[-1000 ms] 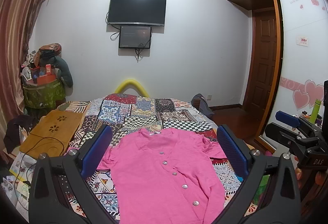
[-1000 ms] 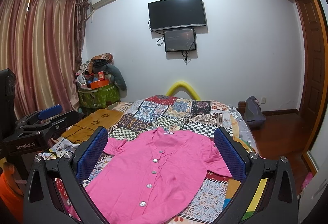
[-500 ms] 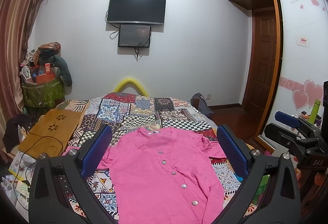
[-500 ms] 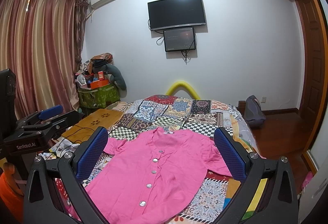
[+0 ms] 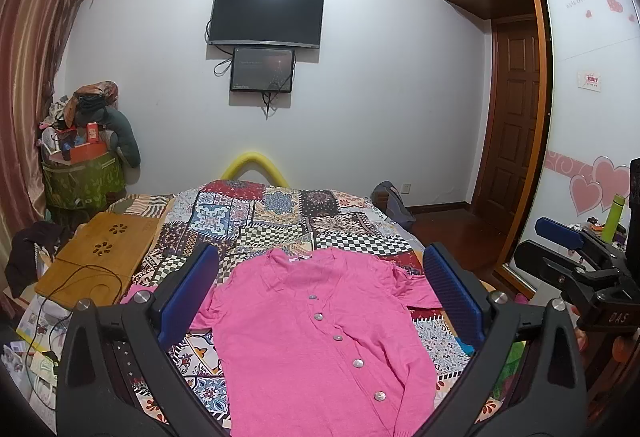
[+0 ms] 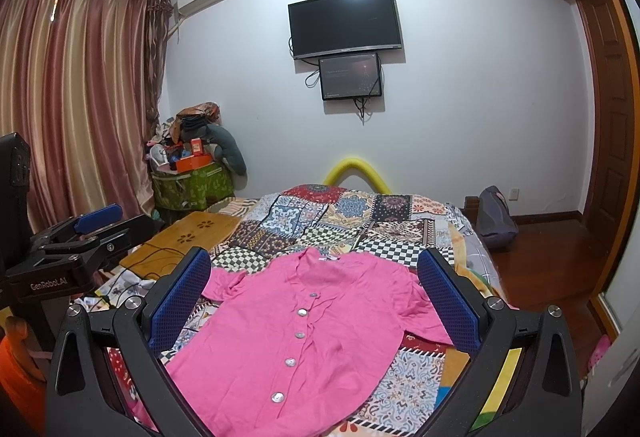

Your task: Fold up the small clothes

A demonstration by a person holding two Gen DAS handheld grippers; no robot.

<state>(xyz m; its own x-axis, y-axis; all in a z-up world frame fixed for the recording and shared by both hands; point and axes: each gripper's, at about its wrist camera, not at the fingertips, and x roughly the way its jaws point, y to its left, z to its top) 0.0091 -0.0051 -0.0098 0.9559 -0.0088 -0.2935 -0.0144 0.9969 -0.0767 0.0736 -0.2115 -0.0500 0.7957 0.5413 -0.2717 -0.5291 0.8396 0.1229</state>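
Lying flat and button-side up on the bed (image 5: 256,233), the pink shirt (image 5: 320,333) shows no fold at all, so the task looks barely begun. Both sleeves are spread outward, the collar points toward the far wall, and the hem nearest the cameras is cut off by the frame, so its state is uncertain. The left gripper (image 5: 320,293) hovers above the shirt with fingers wide apart, holding nothing; the right gripper (image 6: 314,297) likewise. Every fold is yet to be made, probably sleeves first.
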